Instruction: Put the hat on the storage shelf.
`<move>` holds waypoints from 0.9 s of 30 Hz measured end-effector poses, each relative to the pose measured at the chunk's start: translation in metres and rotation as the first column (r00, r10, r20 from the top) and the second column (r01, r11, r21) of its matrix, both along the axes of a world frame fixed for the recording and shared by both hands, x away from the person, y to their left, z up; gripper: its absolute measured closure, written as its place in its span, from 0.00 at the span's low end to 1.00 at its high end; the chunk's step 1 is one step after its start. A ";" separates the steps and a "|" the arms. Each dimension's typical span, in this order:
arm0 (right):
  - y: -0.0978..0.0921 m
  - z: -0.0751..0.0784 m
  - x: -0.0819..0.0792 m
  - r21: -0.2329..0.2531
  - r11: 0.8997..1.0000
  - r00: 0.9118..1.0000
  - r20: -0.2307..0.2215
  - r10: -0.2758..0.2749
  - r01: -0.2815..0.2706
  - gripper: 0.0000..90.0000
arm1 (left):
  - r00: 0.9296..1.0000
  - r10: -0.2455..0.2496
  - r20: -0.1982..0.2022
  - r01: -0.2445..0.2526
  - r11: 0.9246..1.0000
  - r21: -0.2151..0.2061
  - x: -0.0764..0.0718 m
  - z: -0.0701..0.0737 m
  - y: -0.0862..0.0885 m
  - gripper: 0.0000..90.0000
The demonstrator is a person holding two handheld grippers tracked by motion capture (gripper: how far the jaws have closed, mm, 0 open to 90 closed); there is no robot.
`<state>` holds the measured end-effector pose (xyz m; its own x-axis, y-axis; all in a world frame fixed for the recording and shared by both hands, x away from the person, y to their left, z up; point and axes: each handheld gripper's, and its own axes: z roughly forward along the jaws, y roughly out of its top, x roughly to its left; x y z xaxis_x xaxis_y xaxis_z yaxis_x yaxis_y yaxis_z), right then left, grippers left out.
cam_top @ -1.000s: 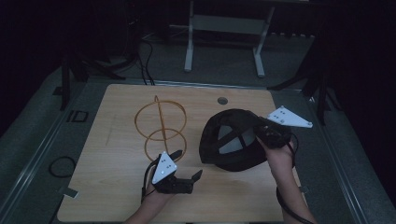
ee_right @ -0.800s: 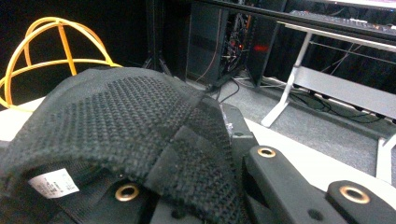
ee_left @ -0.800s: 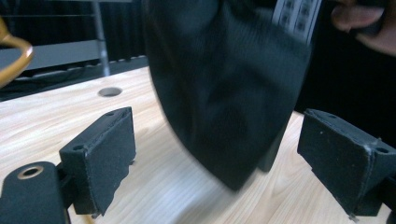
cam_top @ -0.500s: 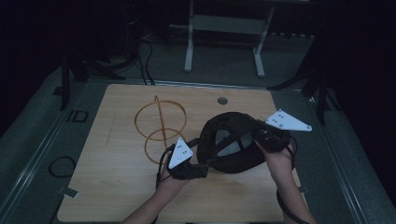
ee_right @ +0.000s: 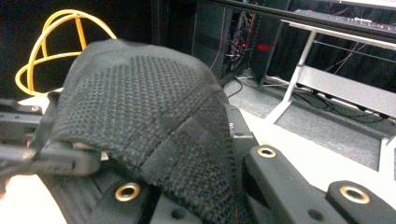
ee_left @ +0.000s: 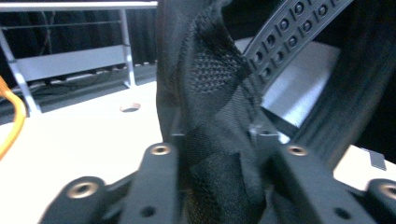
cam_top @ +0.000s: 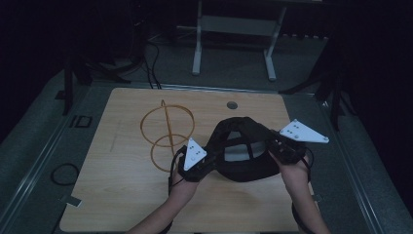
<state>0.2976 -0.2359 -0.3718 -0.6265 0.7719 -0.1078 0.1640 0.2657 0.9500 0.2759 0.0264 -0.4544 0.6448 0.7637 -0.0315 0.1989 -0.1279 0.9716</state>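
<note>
Since both the left gripper (cam_top: pixel 207 165) and right gripper (cam_top: pixel 278 148) pinch the black cap (cam_top: pixel 243 151) fabric between their fingers, keep tension even.

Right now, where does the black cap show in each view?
High view: black cap right of centre on the table, between both tools.
Left gripper view: centre, fabric between the jaws.
Right gripper view: left and centre, over the jaws.
Shared landmark: wire hoop stand.

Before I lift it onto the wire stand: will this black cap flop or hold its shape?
Probably floppy: the black cap is mesh fabric that folds between the left gripper. Likely light, since the right gripper pinches just its edge. The perforated strap looks stiffer.
</note>
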 end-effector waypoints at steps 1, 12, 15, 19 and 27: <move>0.000 -0.001 -0.001 0.002 1.000 1.000 0.000 0.001 -0.001 0.99 | 1.000 0.002 -0.001 -0.002 1.000 0.001 0.001 0.002 0.000 0.85; -0.009 -0.014 -0.014 0.032 0.999 0.999 -0.022 -0.030 0.031 0.98 | 1.000 -0.011 0.023 0.009 0.998 0.056 0.004 0.020 0.000 0.95; -0.013 -0.019 -0.017 0.036 0.998 0.998 -0.023 -0.051 0.052 0.96 | 0.999 -0.011 0.039 0.007 0.996 0.086 0.004 0.027 -0.002 0.95; -0.017 -0.025 -0.019 0.069 0.996 0.998 -0.043 -0.055 0.058 0.89 | 0.998 -0.022 0.062 0.014 0.993 0.120 0.004 0.034 -0.004 0.96; -0.030 -0.031 -0.040 0.137 0.990 0.996 -0.084 -0.019 0.030 0.64 | 0.994 -0.017 0.112 0.003 0.991 0.132 0.004 0.038 0.001 0.96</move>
